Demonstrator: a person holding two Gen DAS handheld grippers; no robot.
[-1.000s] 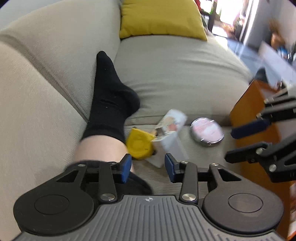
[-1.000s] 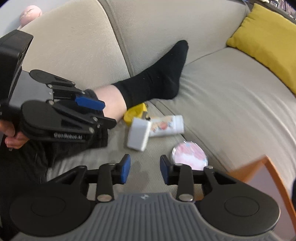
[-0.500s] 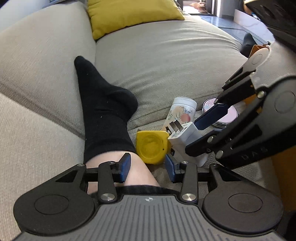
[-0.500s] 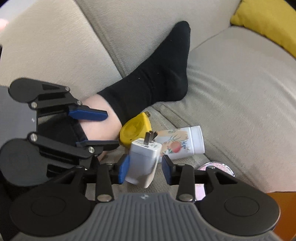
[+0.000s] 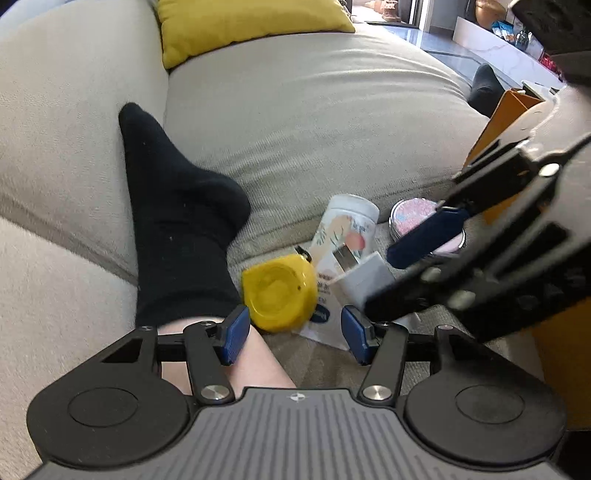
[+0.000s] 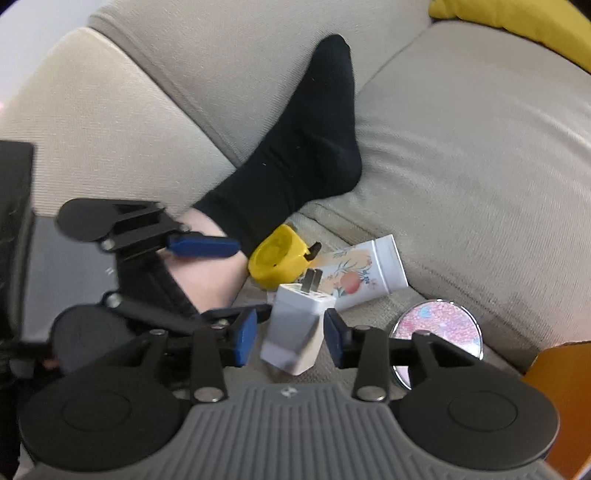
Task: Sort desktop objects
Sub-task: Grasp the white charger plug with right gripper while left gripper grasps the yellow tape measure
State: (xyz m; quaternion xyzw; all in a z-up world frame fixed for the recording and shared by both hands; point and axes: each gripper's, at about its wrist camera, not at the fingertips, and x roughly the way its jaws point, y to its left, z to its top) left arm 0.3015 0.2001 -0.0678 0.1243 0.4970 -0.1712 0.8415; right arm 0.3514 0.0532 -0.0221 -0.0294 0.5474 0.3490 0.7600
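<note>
A white plug charger (image 6: pixel 295 325) lies on the sofa between the pads of my right gripper (image 6: pixel 290 334), which is open around it with small gaps each side. It also shows in the left wrist view (image 5: pixel 364 275). A yellow tape measure (image 5: pixel 279 293) lies just ahead of my left gripper (image 5: pixel 295 332), which is open and empty. It also shows in the right wrist view (image 6: pixel 277 258). A white floral tube (image 6: pixel 364 275) lies behind the charger. A round pink compact (image 6: pixel 437 325) lies to the right.
A leg in a black sock (image 5: pixel 177 229) rests on the beige sofa (image 5: pixel 314 122) left of the objects. An orange box (image 5: pixel 509 122) stands at the right. A yellow cushion (image 5: pixel 240 26) lies at the back.
My right gripper has come down around the white charger. My left gripper has opened wider and drawn closer to the yellow tape measure.
</note>
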